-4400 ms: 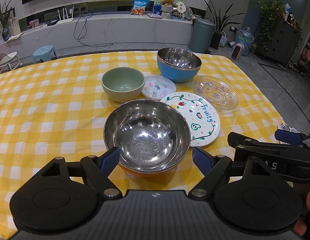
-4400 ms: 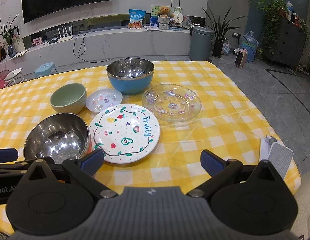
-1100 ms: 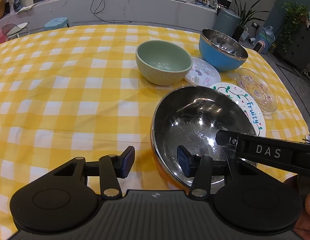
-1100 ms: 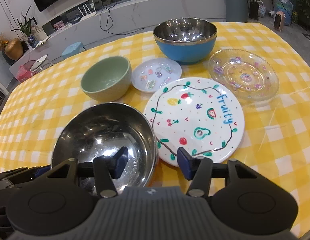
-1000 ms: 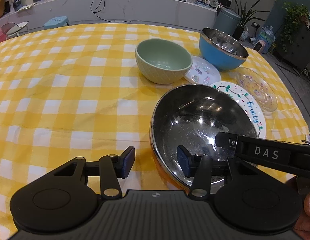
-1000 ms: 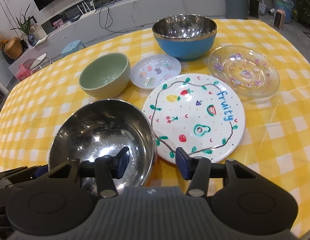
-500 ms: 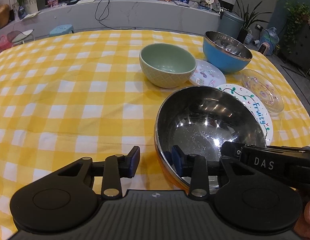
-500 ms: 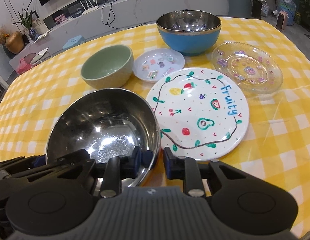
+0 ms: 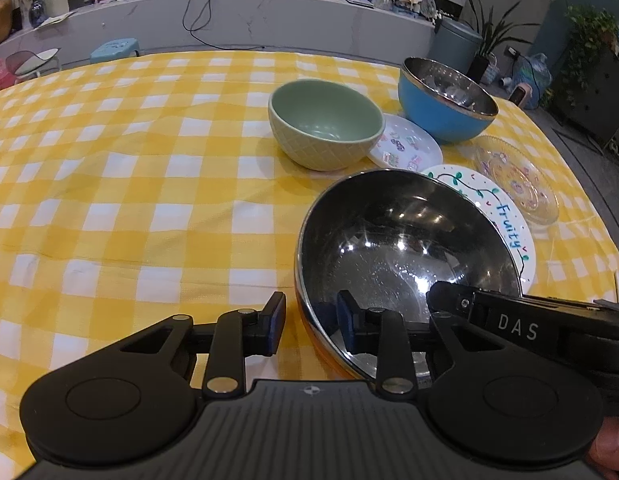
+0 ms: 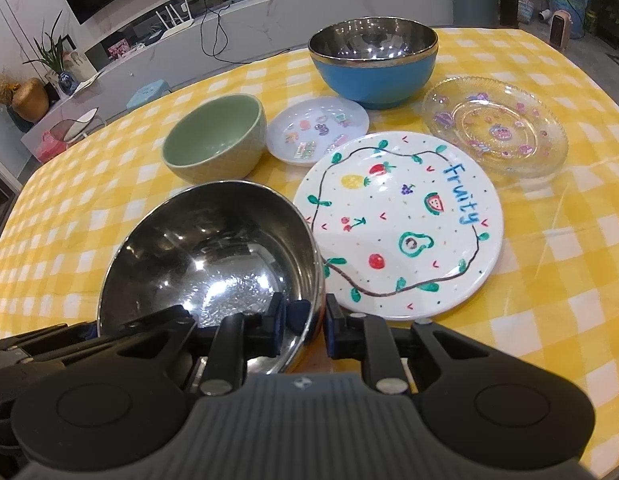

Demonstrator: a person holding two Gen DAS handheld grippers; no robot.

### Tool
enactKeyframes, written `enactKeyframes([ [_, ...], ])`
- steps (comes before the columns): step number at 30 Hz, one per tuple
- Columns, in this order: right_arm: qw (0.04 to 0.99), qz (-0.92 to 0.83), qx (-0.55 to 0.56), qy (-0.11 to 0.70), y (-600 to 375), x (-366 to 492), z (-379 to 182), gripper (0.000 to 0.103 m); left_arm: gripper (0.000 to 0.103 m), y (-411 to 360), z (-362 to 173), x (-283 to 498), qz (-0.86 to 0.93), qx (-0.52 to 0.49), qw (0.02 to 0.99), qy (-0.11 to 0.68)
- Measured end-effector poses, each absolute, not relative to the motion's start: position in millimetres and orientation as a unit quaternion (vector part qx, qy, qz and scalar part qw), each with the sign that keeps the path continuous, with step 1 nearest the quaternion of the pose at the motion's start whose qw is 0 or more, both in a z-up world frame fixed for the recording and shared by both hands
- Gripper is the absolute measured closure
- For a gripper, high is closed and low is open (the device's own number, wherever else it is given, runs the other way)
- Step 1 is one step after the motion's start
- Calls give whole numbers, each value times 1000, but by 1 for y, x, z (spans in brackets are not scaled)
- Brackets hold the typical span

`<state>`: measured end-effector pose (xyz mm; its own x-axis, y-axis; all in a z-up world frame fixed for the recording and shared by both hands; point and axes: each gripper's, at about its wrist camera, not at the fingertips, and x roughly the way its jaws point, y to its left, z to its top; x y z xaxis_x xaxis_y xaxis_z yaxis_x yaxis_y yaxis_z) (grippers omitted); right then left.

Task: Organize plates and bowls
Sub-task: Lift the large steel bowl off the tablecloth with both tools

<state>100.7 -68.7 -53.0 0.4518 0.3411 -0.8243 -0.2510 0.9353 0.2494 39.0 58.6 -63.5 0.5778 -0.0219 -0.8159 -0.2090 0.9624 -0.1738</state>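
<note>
A steel bowl with an orange outside is held at the near side of the table, tilted. My left gripper is shut on its near-left rim, one finger inside and one outside. My right gripper is shut on its near-right rim. Beyond it lie a white "Fruity" plate, a green bowl, a small white plate, a blue steel bowl and a clear glass plate.
The yellow checked tablecloth covers the table; its left half is bare cloth. The table's right edge drops to the floor. A white counter and a grey bin stand beyond the table.
Both grippers have closed on the steel bowl's rim from either side. The bowl has tipped and lifted slightly toward me.
</note>
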Motion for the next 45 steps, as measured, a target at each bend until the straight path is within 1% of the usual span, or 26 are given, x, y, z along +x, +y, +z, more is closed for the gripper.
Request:
enactKeyframes([
  [1, 851, 174, 44, 493, -69, 101, -53, 87, 72, 58, -63, 39, 50, -128, 879, 456],
  [3, 851, 174, 43, 493, -69, 101, -52, 88, 81, 57, -63, 38, 45, -127, 881, 454],
  [6, 851, 174, 42, 493, -69, 101, -52, 89, 82, 53, -62, 36, 45, -114, 884, 451],
  [19, 849, 175, 36, 497, -68, 98, -48, 92, 83, 55, -59, 32, 48, -118, 875, 466],
  [25, 852, 182, 42, 490, -72, 87, -37, 92, 86, 56, -45, 22, 51, -119, 880, 458],
  [37, 850, 201, 47, 484, -76, 54, -14, 92, 86, 48, -17, -3, 63, -83, 885, 453],
  [45, 839, 220, 63, 494, -76, 21, -15, 92, 86, 48, -12, -34, 74, -64, 878, 468],
])
